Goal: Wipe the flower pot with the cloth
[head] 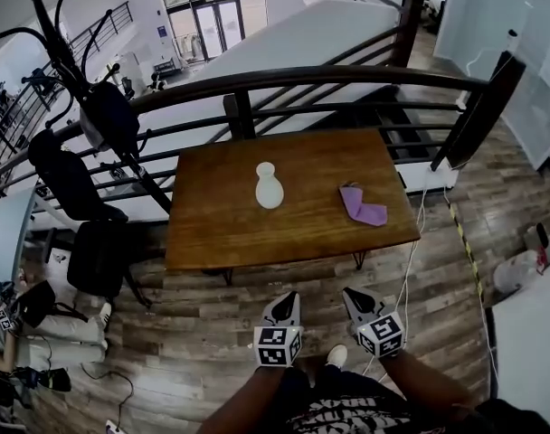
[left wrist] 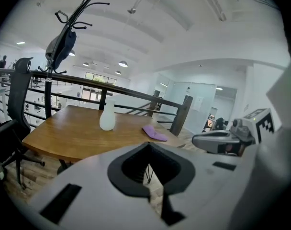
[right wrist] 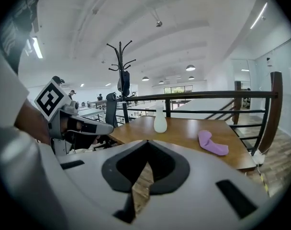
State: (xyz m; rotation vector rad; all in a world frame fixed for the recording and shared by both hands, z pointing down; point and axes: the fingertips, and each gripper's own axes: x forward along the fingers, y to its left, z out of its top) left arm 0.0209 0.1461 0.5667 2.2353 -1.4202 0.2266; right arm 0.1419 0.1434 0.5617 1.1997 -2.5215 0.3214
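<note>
Head view, nearest: left gripper [head: 289, 298] and right gripper [head: 349, 295] side by side short of the wooden table [head: 216, 238], both with jaws pressed together, empty; farther on, purple cloth [head: 364, 208] crumpled on the tabletop, well apart from white narrow-necked flower pot [head: 269, 186], upright, plain, no dirt discernible; fits cloth awaiting pickup or laid down after wiping.

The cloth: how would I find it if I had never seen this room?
Find the wooden table by the dark railing. On its right side in the head view, apart from the white flower pot, lies the cloth. It is the only purple, floppy thing there.
</note>
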